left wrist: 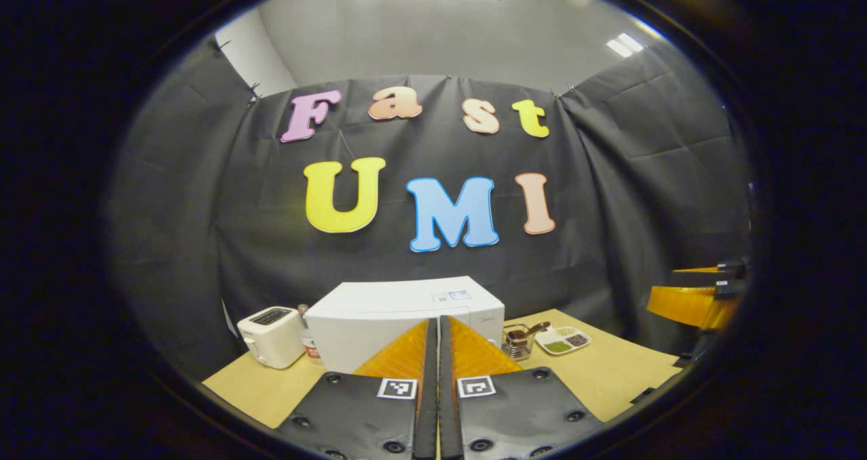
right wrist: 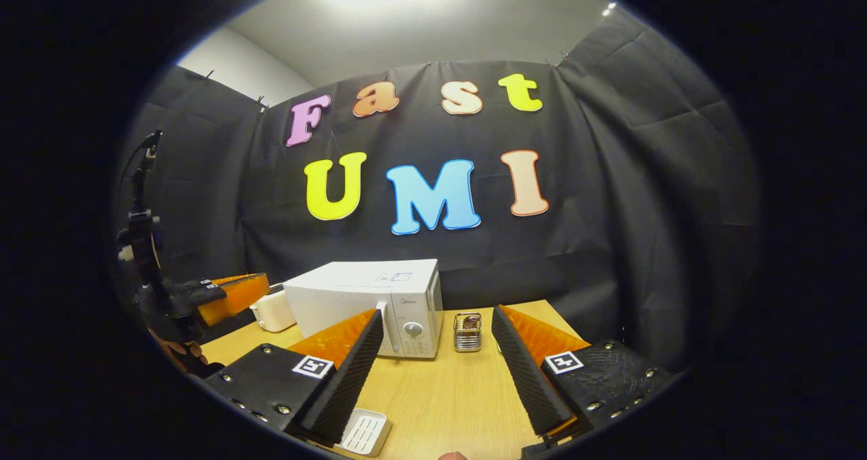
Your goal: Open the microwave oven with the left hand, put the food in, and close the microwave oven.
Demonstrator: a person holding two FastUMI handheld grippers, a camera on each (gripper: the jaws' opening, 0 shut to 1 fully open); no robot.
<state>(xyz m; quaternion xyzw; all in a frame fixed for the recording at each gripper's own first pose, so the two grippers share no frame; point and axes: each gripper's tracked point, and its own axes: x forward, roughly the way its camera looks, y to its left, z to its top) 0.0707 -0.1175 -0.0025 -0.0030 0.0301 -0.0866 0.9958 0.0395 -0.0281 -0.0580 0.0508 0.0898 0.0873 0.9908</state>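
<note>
Wooden table (left wrist: pixel 609 372), left gripper view: left gripper (left wrist: pixel 437 351) clenched on nothing, microwave (left wrist: pixel 406 311) dead ahead, door closed. Right gripper view: right gripper (right wrist: pixel 433 358) spread wide, microwave handle (right wrist: pixel 383 324) far left, white dish (right wrist: pixel 364 433) near. Opening hasn't started imo, left needs that handle

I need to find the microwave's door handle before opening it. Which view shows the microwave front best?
The right gripper view: the microwave shows its handle, dial and door there. In the left gripper view the left gripper hides much of its front.
</note>
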